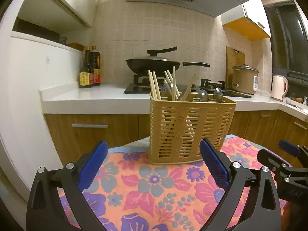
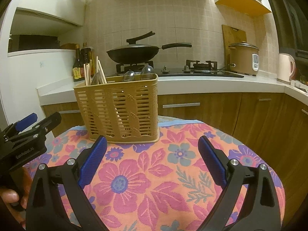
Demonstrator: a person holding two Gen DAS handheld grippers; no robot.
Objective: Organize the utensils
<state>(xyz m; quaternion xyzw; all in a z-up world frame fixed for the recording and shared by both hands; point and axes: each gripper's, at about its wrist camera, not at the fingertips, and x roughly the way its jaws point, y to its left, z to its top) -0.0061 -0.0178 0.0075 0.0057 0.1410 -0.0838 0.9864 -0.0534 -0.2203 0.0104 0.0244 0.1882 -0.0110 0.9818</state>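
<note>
Both our left claw (image 1: 152, 165) and right claw (image 2: 152, 159) gape empty; utensils already stand in the basket (image 1: 190, 129) at twelve o'clock, so we approach gently, avoiding tipping it.

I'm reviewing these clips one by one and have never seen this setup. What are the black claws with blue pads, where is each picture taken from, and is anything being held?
There is no robot: a person holds a two-finger clamp in each hand, each with a wide-angle camera looking along its fingers. One picture comes from the left gripper, the other from the right gripper. Each also catches the other gripper at its edge. Both are open with nothing between the blue pads.

On the floral cloth stands a tan slotted utensil basket. It holds wooden chopsticks and clear plastic spoons. Neither gripper touches it.

Behind is a kitchen counter with a covered black wok on the stove, sauce bottles, a rice cooker and a kettle.
</note>
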